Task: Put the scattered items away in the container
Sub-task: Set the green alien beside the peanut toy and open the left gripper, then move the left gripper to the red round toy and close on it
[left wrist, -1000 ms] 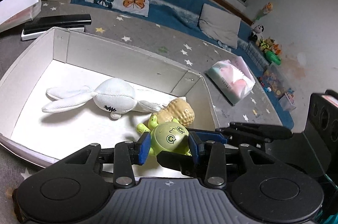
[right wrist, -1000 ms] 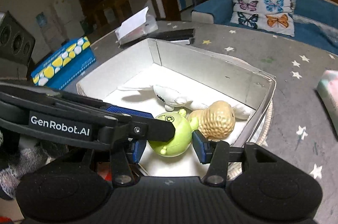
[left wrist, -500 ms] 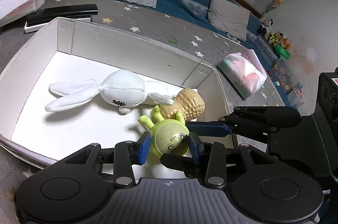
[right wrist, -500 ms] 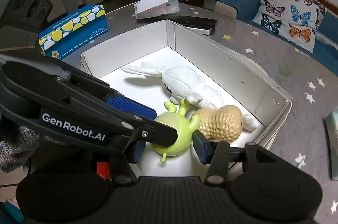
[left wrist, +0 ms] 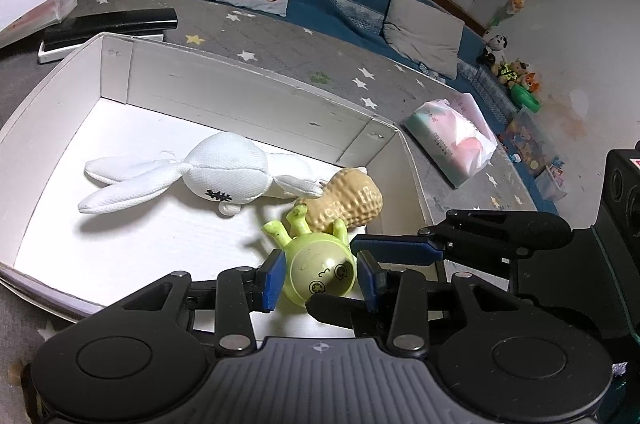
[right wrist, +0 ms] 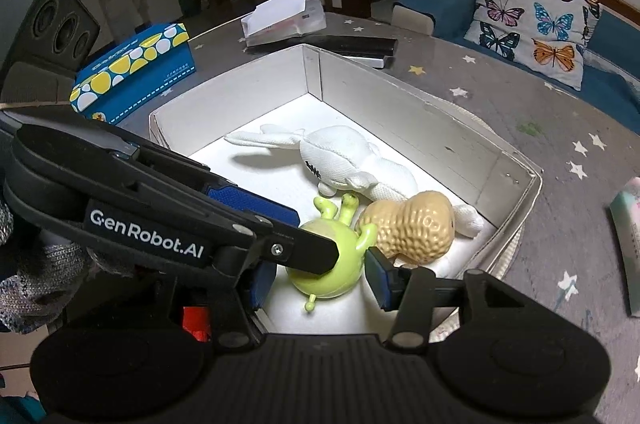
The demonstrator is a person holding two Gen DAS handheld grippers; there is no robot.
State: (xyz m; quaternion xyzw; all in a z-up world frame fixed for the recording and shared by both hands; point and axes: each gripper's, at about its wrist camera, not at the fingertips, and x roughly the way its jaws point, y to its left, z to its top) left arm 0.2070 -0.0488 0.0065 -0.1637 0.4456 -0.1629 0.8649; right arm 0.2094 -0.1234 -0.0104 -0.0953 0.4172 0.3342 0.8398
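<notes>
Although both tools crowd over it, the green toy (left wrist: pixel 322 270) can be read: a round lime figure with stalks on its head, lying near the front corner of the white box (left wrist: pixel 248 91), its stalks touching the tan peanut toy (left wrist: pixel 347 201). From the left wrist view, the left gripper (left wrist: pixel 321 278) has its blue pads standing on either side of the toy's body, very near it, but a dark finger of the other tool crosses below and I cannot tell whether the pads press on it. From the right wrist view, the right gripper (right wrist: pixel 320 278) straddles the same toy; its right pad stands just off the toy with a thin gap, so its jaws are apart and not clamped, while its left pad is mostly hidden behind the left tool's black arm. That arm also covers the near side of the toy. Behind the peanut lies the white plush rabbit (left wrist: pixel 208 175), part of its body hidden by the peanut. Outside the box, on the grey starred cloth (left wrist: pixel 280 39), a pastel tissue pack (left wrist: pixel 454 141) lies to the right, and a blue and yellow tissue box (right wrist: pixel 134 71) sits at the far left.
</notes>
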